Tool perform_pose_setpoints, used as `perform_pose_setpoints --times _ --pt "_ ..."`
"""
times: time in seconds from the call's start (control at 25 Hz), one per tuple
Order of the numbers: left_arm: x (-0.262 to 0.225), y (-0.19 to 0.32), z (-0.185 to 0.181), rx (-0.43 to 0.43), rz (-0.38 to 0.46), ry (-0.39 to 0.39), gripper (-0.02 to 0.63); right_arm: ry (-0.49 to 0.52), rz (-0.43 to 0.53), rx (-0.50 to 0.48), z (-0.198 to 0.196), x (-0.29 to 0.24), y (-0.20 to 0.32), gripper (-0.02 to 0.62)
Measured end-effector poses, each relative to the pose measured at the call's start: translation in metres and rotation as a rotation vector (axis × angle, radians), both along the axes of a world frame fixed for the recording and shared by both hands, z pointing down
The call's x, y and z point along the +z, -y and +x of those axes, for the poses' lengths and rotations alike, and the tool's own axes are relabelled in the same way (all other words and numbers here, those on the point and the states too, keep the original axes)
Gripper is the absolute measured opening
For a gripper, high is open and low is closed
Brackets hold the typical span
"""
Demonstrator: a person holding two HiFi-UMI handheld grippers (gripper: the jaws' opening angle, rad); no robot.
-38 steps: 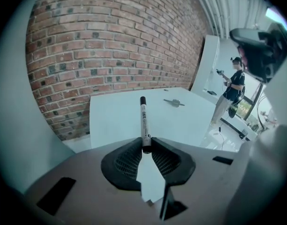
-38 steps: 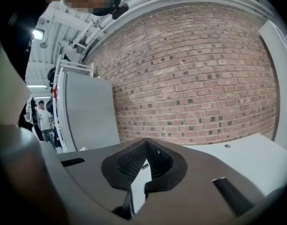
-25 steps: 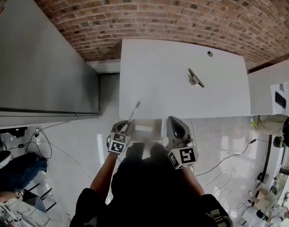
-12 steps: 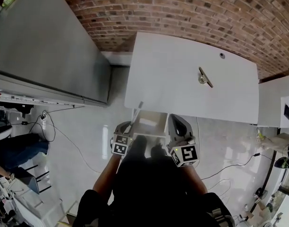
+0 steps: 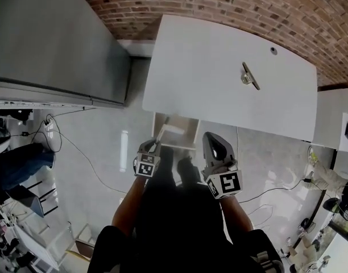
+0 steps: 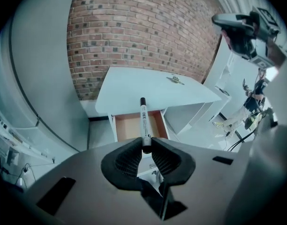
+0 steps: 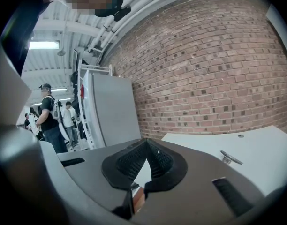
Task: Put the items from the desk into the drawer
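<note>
A white marker with a black cap sticks out forward from my left gripper, which is shut on its rear end. In the head view the marker points up over the left part of the open drawer, which is pulled out from under the white desk. The drawer's brown floor looks bare. A small metal item lies on the desk at the right. My right gripper hovers beside the drawer's right side. Its jaws meet at the tips with nothing between them.
A tall grey cabinet stands left of the desk, with a brick wall behind. White shelving is at the right. Cables trail over the glossy floor. Several people stand far off in the right gripper view.
My left gripper has come down and back with the marker, from over the desk's front edge to over the open drawer. The right gripper has shifted a little.
</note>
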State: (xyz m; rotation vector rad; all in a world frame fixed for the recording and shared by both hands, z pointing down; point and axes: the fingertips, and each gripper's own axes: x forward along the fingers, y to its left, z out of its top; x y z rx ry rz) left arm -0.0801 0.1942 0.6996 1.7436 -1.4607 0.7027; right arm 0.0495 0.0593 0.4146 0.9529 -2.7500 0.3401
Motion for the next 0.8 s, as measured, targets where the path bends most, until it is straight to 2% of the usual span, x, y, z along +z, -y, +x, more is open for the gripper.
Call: perform_pose_setpoints --times 0.2,0.4,0.8 --pt "0.071 -0.013 -0.001 -0.022 -0.095 0.016 0.060 -0.027 -0.015 -0.043 0.000 0.022 -0.004 -0.002" --pt "0.113 -0.011 0.001 -0.034 -0.154 0.032 0.060 -0.047 -0.034 -0.034 0.001 0.047 0.004 -0.002" --pt "0.194 -0.023 0.019 -0.034 -0.314 -0.014 0.060 -0.066 -0.113 -0.026 -0.006 0.087 -0.001 -0.003"
